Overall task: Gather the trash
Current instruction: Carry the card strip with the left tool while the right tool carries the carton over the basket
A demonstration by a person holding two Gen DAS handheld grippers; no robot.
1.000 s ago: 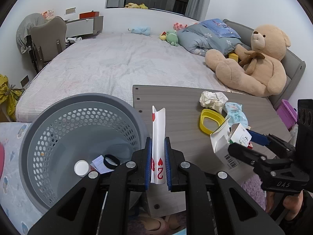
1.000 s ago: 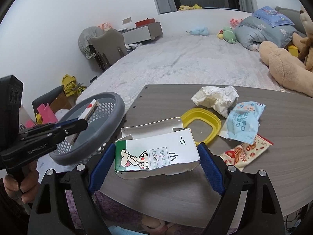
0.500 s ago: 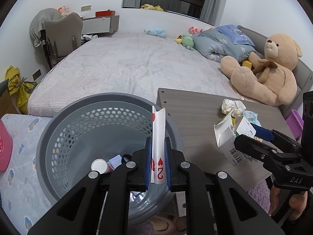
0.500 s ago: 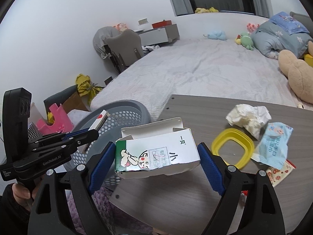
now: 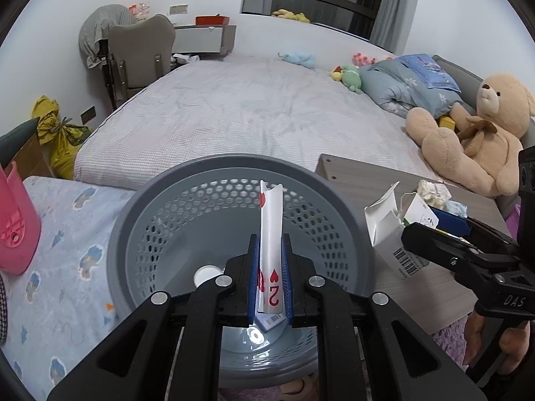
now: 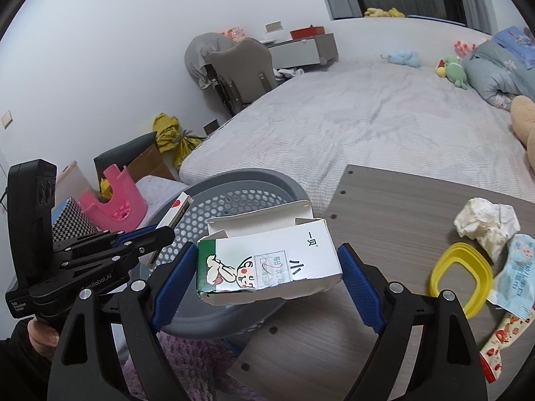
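Observation:
My left gripper (image 5: 270,260) is shut on a white playing-card box (image 5: 271,220) with red hearts, held upright over the grey perforated trash basket (image 5: 187,193). A white cap (image 5: 205,274) lies in the basket. My right gripper (image 6: 267,267) is shut on an open white and green carton (image 6: 267,260), held over the basket's rim (image 6: 240,175) beside the table's left edge. The carton also shows in the left wrist view (image 5: 391,230). On the wooden table (image 6: 384,207) lie crumpled paper (image 6: 485,224), a yellow ring (image 6: 461,280), a blue wrapper (image 6: 518,270) and a red-patterned wrapper (image 6: 501,341).
A bed (image 5: 250,110) with a large teddy bear (image 5: 468,140) and soft toys lies behind. A pink stool (image 6: 113,200) and a chair (image 6: 244,70) stand at the left. A patterned mat (image 5: 57,267) lies left of the basket.
Both grippers have moved left with their loads. The card box is now over the middle of the basket, and the carton has come from above the table to the basket's rim.

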